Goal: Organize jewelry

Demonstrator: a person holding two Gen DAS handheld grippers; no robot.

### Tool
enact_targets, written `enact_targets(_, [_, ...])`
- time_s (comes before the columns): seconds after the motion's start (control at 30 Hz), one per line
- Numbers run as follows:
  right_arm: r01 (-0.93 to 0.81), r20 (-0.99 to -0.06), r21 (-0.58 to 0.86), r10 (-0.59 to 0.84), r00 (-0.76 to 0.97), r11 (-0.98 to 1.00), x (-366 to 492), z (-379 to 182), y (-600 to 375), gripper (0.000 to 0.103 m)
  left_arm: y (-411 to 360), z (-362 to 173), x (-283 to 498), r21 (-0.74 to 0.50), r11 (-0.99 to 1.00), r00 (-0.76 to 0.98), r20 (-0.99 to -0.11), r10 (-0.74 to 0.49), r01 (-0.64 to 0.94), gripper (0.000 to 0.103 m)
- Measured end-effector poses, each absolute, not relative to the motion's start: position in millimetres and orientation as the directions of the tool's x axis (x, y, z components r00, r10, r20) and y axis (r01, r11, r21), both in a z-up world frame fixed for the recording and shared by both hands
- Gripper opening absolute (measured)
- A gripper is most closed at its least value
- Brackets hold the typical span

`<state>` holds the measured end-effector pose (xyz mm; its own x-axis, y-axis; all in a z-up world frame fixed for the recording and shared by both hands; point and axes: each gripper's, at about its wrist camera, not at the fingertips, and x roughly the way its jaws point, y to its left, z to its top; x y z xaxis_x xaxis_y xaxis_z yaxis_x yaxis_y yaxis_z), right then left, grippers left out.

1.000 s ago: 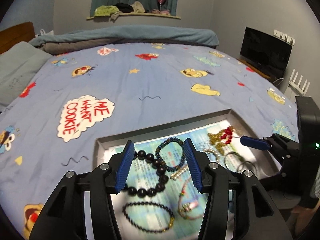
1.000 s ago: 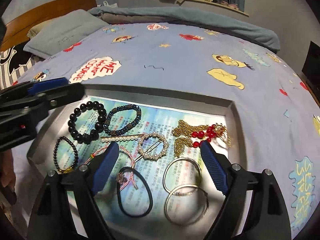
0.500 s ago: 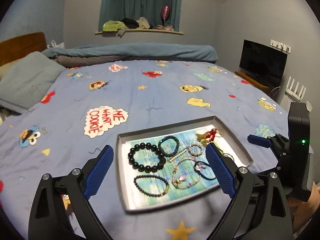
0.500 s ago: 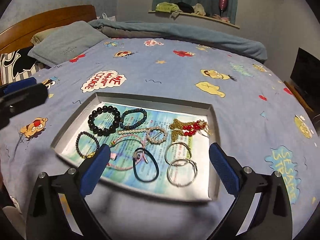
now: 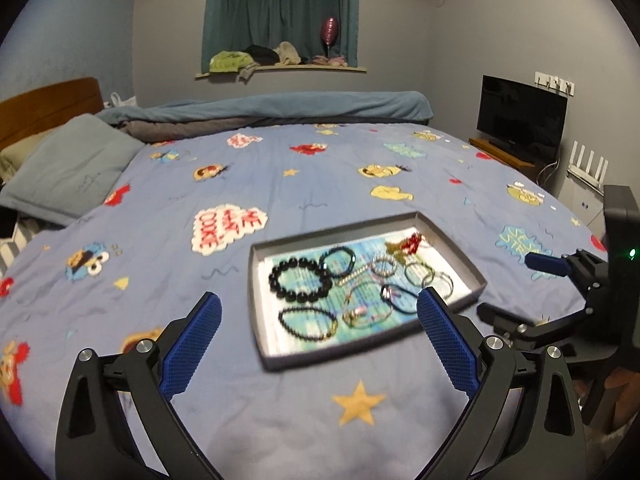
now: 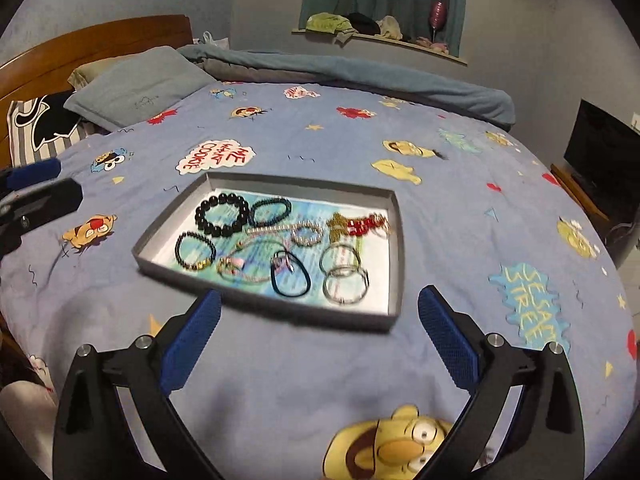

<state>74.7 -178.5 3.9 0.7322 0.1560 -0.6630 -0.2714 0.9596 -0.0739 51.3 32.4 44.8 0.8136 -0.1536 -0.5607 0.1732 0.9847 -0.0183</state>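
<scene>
A shallow grey tray (image 5: 256, 304) lies on the blue bedspread; it also shows in the right wrist view (image 6: 394, 248). In it lie a big black bead bracelet (image 6: 221, 215), a dark blue bead bracelet (image 6: 270, 212), a small black bead bracelet (image 6: 195, 251), a black hair band (image 6: 291, 274), two silver rings (image 6: 345, 276), a pearl piece (image 6: 306, 234) and a gold and red piece (image 6: 358, 225). My left gripper (image 5: 318, 332) is open and empty, held back above the bed short of the tray. My right gripper (image 6: 318, 330) is open and empty, also short of the tray.
The bed carries a grey pillow (image 5: 68, 172) at the left and a rolled blue blanket (image 5: 280, 110) at the far side. A TV (image 5: 520, 118) stands at the right. The right gripper's body shows in the left wrist view (image 5: 580, 288).
Both grippers have pulled back and up from the tray, and their jaws have opened wide. The jewelry in the tray has not moved.
</scene>
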Motion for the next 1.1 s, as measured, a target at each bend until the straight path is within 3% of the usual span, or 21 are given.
enact_targets(0.23, [-0.181,-0.651,-0.031,0.117,0.75,0.983,64.5,-10.3,-192.7,0.097,31.0,4.7,39.7,0.013,0.997,0.822,-0.567,-0.056,0.077,0.098])
enact_targets(0.5, [-0.122,-0.572,-0.058,0.067,0.818,0.991,53.7,-15.5,-200.3,0.097,23.8,-20.1,43.9,-0.005,0.999,0.794,-0.607,-0.032,0.036,0.098])
enact_targets(0.63, [-0.141,-0.568,-0.044,0.092,0.818,0.989,53.5,-21.4,-199.1,0.097,19.5,-23.9,44.2,0.023,0.999,0.81,-0.586,-0.008,0.027,0.098])
enact_targets(0.8, [-0.169,-0.558,-0.014,0.133,0.819,0.985,53.1,-24.3,-197.3,0.097,26.0,-24.9,45.8,-0.032,0.999,0.81,-0.585,-0.035,0.02,0.098])
enact_targets(1.1, [-0.175,-0.55,-0.029,0.131,0.825,0.984,51.2,-26.5,-191.7,0.097,17.6,-21.1,37.2,0.025,0.999,0.838,-0.545,-0.019,0.038,0.098])
